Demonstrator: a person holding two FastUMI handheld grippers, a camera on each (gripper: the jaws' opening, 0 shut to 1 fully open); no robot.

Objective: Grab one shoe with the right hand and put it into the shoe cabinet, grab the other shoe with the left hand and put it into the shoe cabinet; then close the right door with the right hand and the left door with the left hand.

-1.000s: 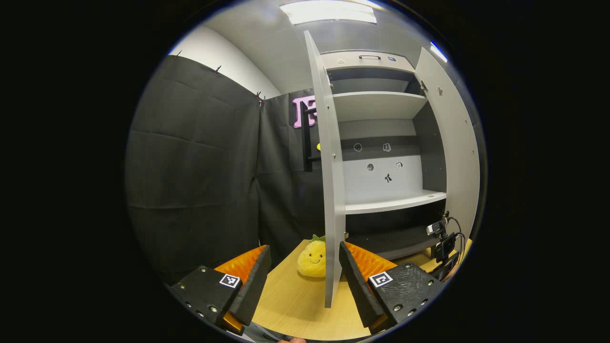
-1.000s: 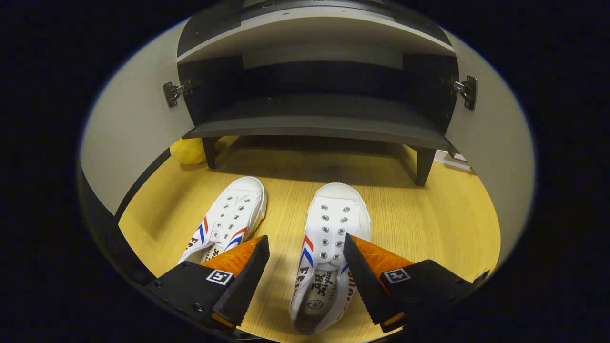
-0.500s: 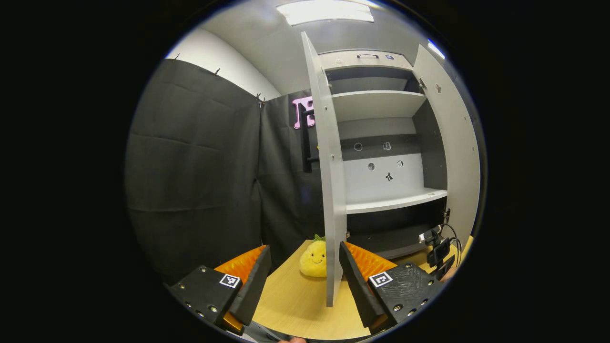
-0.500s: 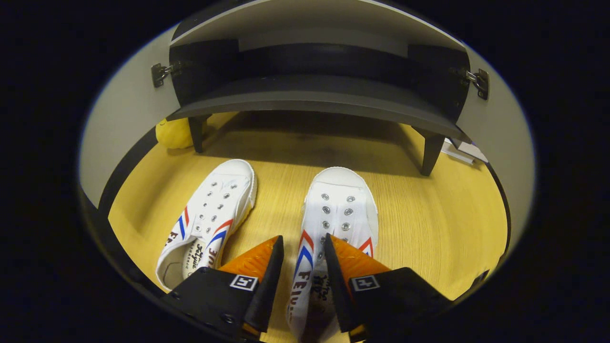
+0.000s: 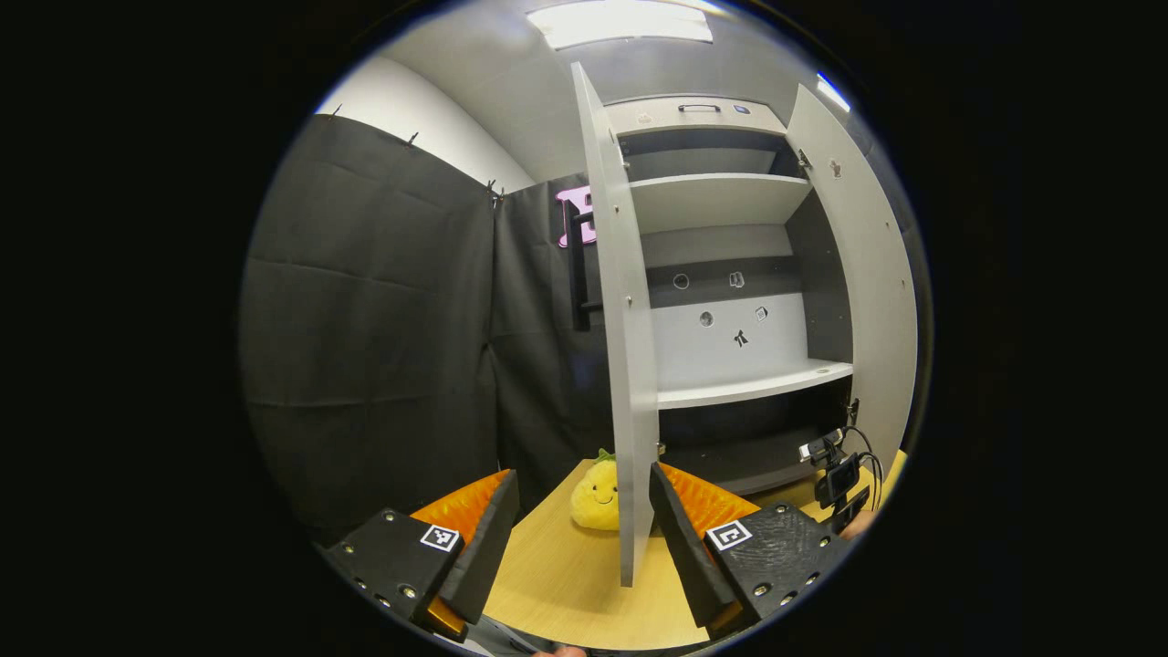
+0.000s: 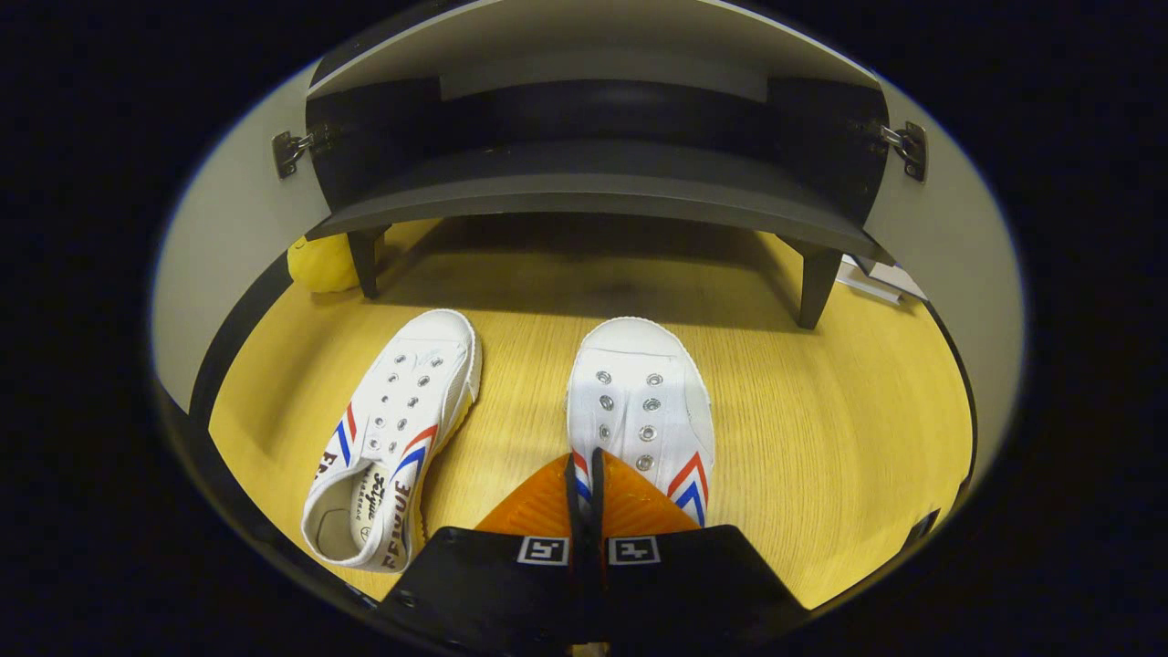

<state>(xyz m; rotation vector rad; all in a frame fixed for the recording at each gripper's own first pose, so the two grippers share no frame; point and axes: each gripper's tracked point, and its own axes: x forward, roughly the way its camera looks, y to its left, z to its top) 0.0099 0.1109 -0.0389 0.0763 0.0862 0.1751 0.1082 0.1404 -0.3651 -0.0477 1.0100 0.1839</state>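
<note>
Before the shoe cabinet [image 6: 593, 182], the right tool [image 6: 585, 474] pinches the right canvas sneaker's [image 6: 639, 401] soft, light side wall; the left tool [image 5: 584, 520] hangs spread.

White canvas shoes [image 6: 639, 411] studded with shiny metal eyelets, laid on matt wood-grain floor [image 6: 821, 420], smooth matt cabinet door [image 5: 625, 365] panels, plush pineapple toy [image 5: 595, 497] beside the door
</note>
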